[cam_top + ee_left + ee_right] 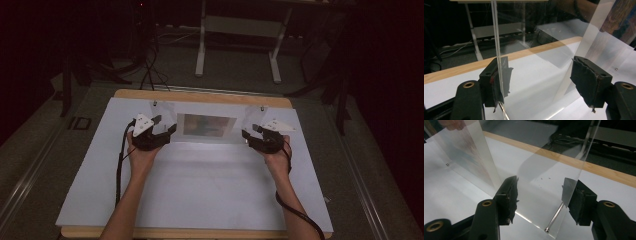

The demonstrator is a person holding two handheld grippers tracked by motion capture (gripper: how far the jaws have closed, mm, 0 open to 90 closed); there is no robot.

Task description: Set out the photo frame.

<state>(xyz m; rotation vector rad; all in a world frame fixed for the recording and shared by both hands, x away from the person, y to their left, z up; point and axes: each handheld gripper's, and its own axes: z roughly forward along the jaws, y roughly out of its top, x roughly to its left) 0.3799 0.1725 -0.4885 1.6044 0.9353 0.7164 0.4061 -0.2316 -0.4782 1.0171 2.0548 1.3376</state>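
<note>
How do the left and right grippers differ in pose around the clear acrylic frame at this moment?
The left gripper sits at the acrylic frame's left end, the right gripper at its right end. The left's jaw touches a panel edge; the right's jaws straddle a panel with gaps. Both are open, each held in one hand.

I'm seeing clear acrylic in the photo frame (207,125), glossy and smooth, catching glare; the print (206,125) inside looks matt paper; a slim metal pin (554,218) shines at its foot; both tongs, left (544,82) and right (541,197), are matt black plastic with rough, torn rubbery pads; the counter (200,185) wears a matt white sheet over a pale wood edge.
</note>
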